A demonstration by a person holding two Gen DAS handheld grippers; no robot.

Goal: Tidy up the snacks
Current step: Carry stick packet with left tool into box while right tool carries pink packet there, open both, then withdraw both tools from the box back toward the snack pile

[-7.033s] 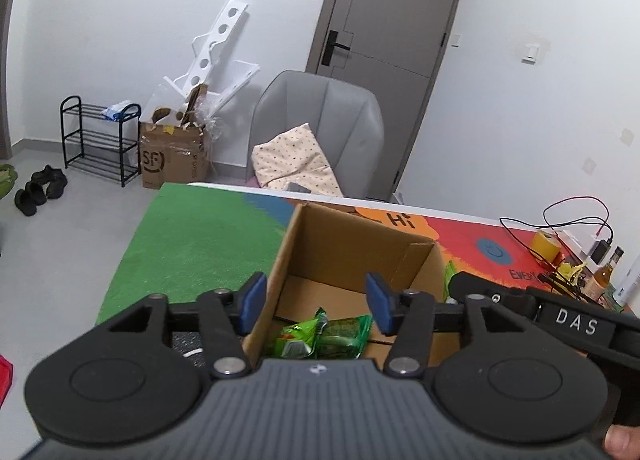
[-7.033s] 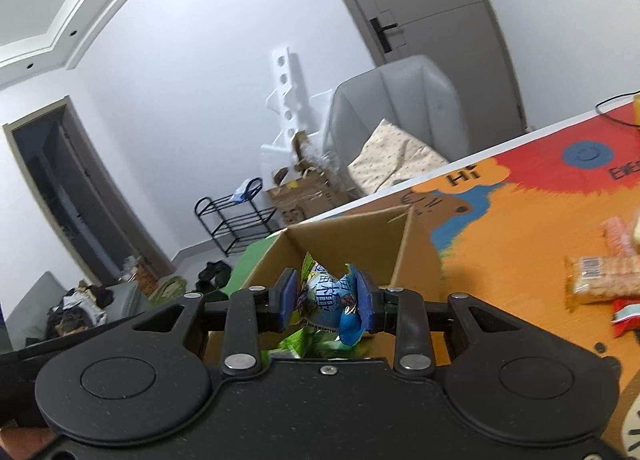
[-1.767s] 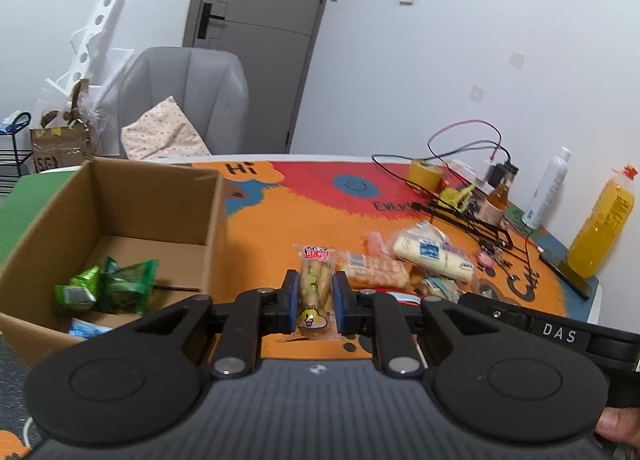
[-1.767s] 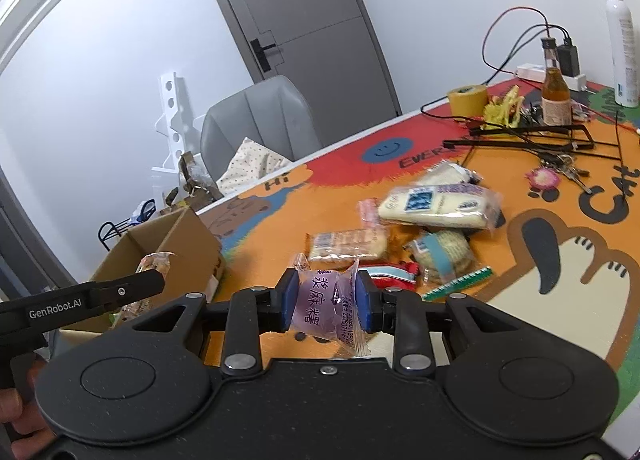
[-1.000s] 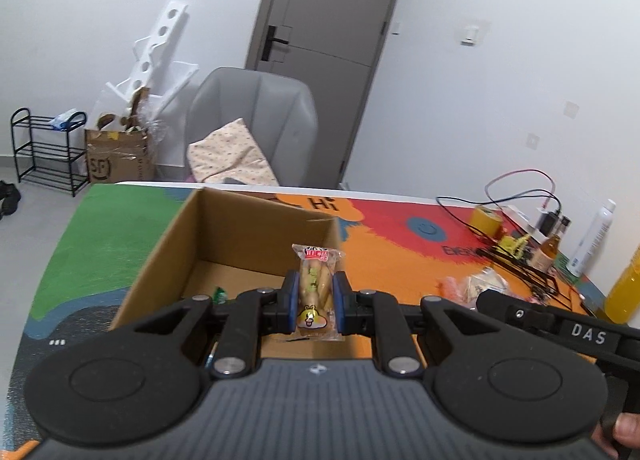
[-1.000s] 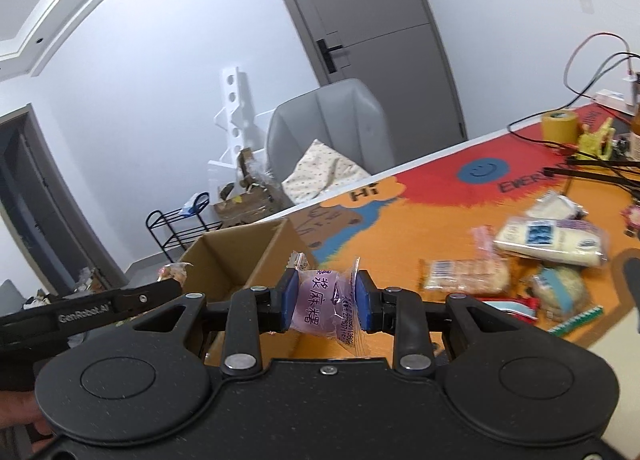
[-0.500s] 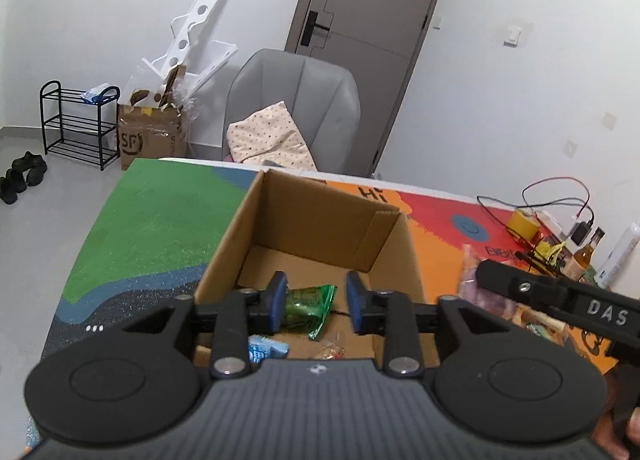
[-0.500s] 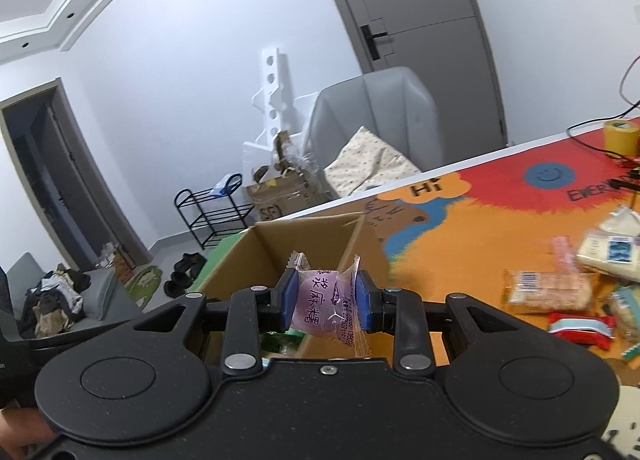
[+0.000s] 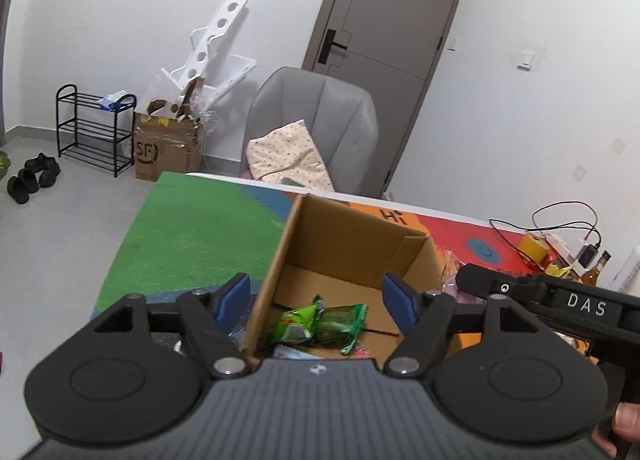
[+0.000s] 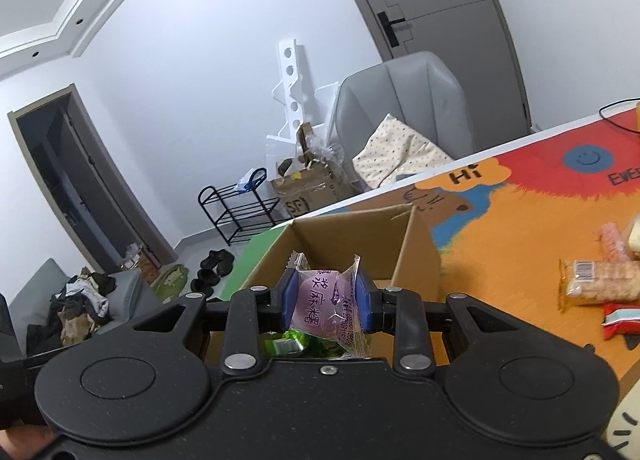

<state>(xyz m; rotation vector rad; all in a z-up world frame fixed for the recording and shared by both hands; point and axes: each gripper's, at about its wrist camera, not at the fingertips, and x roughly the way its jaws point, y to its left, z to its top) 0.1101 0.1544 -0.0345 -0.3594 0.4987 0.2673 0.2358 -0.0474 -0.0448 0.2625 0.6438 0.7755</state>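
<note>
Left gripper is spread wide with nothing between its blue pads, held above the near edge of the cardboard box and angled down into it; the left pad sits outside the box's left wall, the right pad over the box interior. A bit of the person's thumb shows at the lower right edge of the left wrist view, behind the other tool's black handle marked DAS.

Right gripper is clamped on a purple snack packet with Chinese lettering, the packet upright between the pads, crimped ends sticking out above and below. This gripper is level with the box's near rim, pointing across the open top of the box, so the packet hangs over the box, not inside.

Inside the box: green snack packets lie on the floor toward the near-left corner, with a blue packet partly hidden under them by the near wall. In the right wrist view the green packets peek out just below the held one.

Right of the box, on the orange part of the colourful table mat: a cracker pack, a red-and-white packet nearer than it, and a pink packet beyond it, all well apart from the box.

Behind the box, past the table edge, a grey chair with a dotted cushion.
</note>
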